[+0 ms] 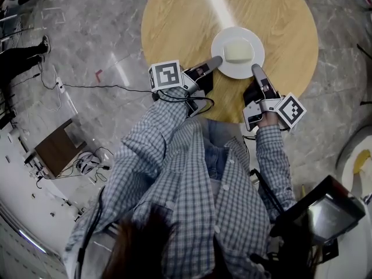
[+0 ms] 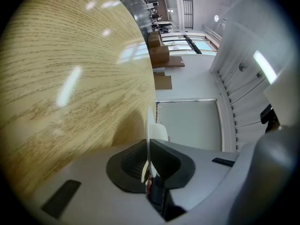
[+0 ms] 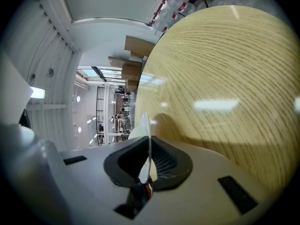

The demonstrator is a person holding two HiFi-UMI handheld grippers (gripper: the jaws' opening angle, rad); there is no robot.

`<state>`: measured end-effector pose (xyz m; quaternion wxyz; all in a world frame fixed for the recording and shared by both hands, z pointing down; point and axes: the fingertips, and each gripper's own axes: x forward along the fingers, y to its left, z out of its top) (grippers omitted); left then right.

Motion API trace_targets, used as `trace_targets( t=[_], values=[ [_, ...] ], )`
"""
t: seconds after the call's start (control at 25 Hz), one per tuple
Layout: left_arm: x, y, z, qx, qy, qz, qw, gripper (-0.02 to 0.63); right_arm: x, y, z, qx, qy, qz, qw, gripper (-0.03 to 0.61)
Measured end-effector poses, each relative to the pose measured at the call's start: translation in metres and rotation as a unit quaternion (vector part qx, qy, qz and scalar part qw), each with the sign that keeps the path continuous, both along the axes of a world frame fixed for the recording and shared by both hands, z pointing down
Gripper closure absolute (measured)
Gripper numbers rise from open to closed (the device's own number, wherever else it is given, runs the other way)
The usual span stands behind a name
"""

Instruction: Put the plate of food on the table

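Left gripper (image 1: 216, 61) and right gripper (image 1: 256, 68) are each clamping the thin rim of a white plate (image 1: 218, 42), jaws closed on it from opposite sides. The plate is lying between the two tools, over the near part of a round wooden table (image 1: 174, 16), and is carrying a pale block of food (image 1: 237, 51) at its middle. Whether the plate is touching the tabletop cannot be told. A person in a checked shirt (image 1: 192, 173) is holding both grippers.
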<state>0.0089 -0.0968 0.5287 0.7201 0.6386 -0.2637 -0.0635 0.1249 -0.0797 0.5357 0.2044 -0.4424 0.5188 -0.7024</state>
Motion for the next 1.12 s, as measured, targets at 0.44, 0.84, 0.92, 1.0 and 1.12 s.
trace_targets(
  t=[0.44, 0.84, 0.92, 1.0, 1.12],
  values=[
    [-0.001, 0.002, 0.013, -0.014, -0.006, 0.000, 0.9999, 0.594, -0.001, 0.002, 0.014, -0.013, 0.009, -0.006, 1.000, 0.554],
    [-0.004, 0.004, 0.019, -0.025, -0.017, -0.001, 0.9995, 0.594, -0.004, 0.003, 0.018, -0.025, 0.012, -0.002, 1.000, 0.554],
    [-0.004, 0.004, 0.020, -0.028, -0.017, -0.003, 0.9995, 0.594, -0.005, 0.003, 0.018, -0.025, 0.012, -0.001, 1.000, 0.554],
    [-0.005, 0.005, 0.020, -0.031, -0.017, -0.006, 0.9994, 0.595, -0.005, 0.003, 0.018, -0.025, 0.012, -0.001, 1.000, 0.554],
    [-0.005, 0.005, 0.020, -0.034, -0.020, -0.009, 0.9992, 0.595, -0.005, 0.004, 0.018, -0.028, 0.014, -0.002, 1.000, 0.554]
  ],
)
